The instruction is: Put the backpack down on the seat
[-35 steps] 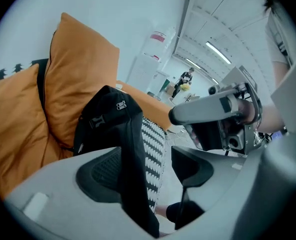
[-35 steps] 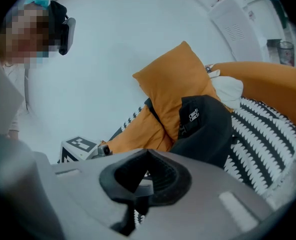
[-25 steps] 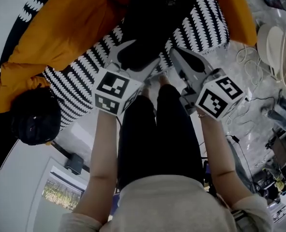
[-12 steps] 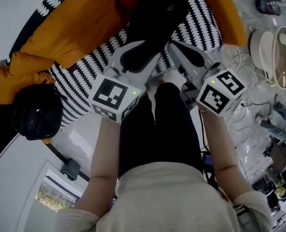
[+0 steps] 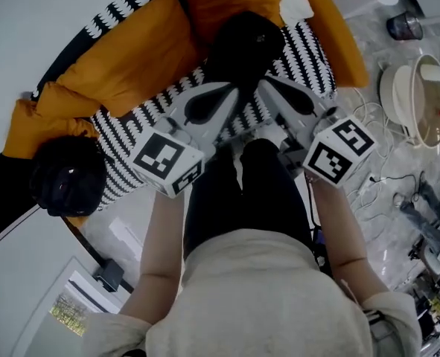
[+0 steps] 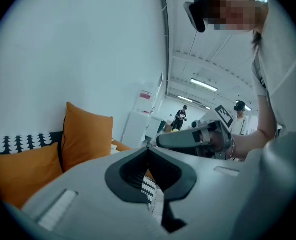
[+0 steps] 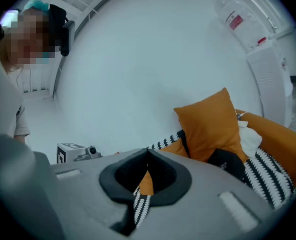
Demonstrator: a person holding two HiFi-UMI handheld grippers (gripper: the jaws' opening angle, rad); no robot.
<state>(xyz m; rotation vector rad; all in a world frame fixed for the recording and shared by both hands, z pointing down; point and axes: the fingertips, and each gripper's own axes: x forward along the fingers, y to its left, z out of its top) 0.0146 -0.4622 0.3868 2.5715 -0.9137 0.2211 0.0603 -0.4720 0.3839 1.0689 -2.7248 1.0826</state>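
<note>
Apparently done: backpack lay on seat, nothing left; L gripper jaws just closed on nothing, R gripper shut, empty, both off backpack

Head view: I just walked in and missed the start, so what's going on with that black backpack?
A person faces a sofa with a gripper in each hand. The black backpack lies on the black-and-white patterned seat, by the orange cushions. Neither gripper touches it: the left gripper has just closed its jaws on nothing, and the right gripper is shut and empty too. The put-down looks done.
</note>
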